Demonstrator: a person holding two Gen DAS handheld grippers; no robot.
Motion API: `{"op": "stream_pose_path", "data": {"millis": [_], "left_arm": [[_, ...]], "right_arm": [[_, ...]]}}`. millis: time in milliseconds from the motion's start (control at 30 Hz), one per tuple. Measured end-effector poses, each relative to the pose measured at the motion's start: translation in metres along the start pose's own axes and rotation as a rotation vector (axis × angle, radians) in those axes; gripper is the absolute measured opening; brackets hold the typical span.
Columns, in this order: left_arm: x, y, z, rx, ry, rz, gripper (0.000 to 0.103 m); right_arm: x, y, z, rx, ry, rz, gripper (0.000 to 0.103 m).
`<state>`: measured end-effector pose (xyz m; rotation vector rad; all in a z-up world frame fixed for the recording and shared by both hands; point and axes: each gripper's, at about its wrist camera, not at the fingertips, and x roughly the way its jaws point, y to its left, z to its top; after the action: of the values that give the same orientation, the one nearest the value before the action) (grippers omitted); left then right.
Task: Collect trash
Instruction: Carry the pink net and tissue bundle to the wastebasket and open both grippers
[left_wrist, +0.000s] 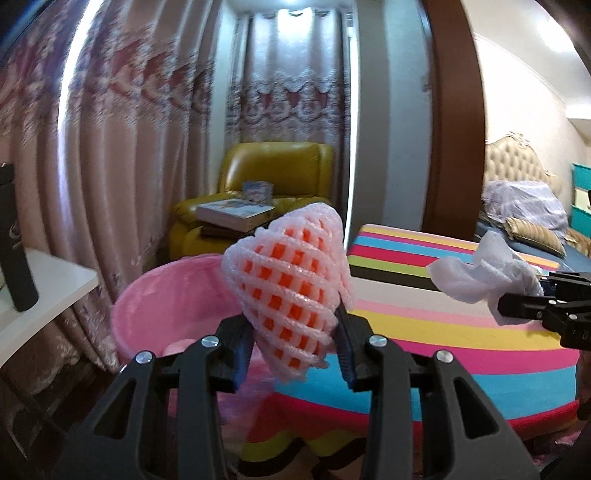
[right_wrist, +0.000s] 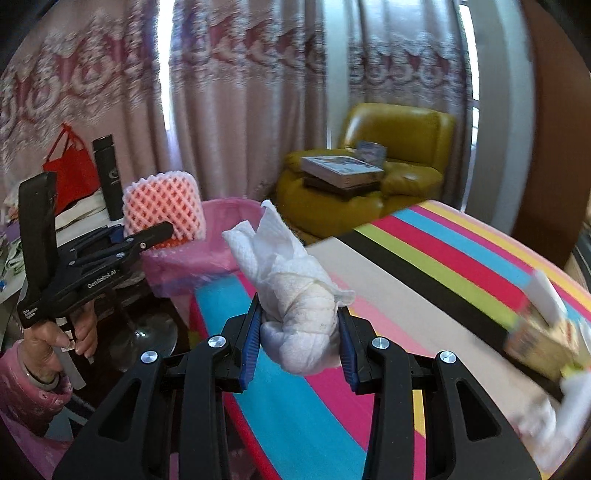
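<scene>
Spongy foam net sleeve (left_wrist: 291, 291), crumpled soft paper tissue (right_wrist: 295, 291), glossy leather armchair (left_wrist: 273, 177)

- yellow armchair (left_wrist: 273, 173) at frame center, books (left_wrist: 234, 214) stacked on its seat
- black flask (left_wrist: 14, 236) at left edge
- bed (left_wrist: 524, 206) far right
- red bag (right_wrist: 68, 166) at left, against curtain (right_wrist: 229, 92)

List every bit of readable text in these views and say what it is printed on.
"GenRobot.AI": side of the left gripper, seen from the right wrist.
Small white print on that gripper's handle: too small to read.
Logo on the black flask: unreadable.
Book covers on the yellow armchair: blurred.
</scene>
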<state>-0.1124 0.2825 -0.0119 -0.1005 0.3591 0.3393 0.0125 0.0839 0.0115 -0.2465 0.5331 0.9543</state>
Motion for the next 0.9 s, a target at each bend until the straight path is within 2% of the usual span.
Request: {"op": "stream_pose_path", "data": {"millis": [133, 367, 667, 800, 867, 900], "left_arm": [[0.007, 0.032, 0.0, -0.038, 0.031, 0.048, 0.038], [0.022, 0.073, 0.008, -0.066, 0.036, 0.123, 0.039], [0.057, 0.11, 0.011, -0.106, 0.087, 0.158, 0.039], [0.069, 0.122, 0.007, -0.125, 0.105, 0.148, 0.044], [0.075, 0.126, 0.005, -0.119, 0.117, 0.169, 0.053], [0.076, 0.125, 0.004, -0.115, 0.118, 0.181, 0.06]], "right_arm": [[0.023, 0.021, 0.025, -0.044, -0.002, 0.039, 0.037], [0.073, 0.046, 0.064, -0.053, 0.028, 0.12, 0.037], [0.141, 0.073, 0.103, -0.079, 0.066, 0.13, 0.037], [0.169, 0.083, 0.119, -0.103, 0.076, 0.134, 0.038], [0.181, 0.087, 0.124, -0.117, 0.084, 0.149, 0.041], [0.187, 0.088, 0.126, -0.12, 0.089, 0.14, 0.049]]}}
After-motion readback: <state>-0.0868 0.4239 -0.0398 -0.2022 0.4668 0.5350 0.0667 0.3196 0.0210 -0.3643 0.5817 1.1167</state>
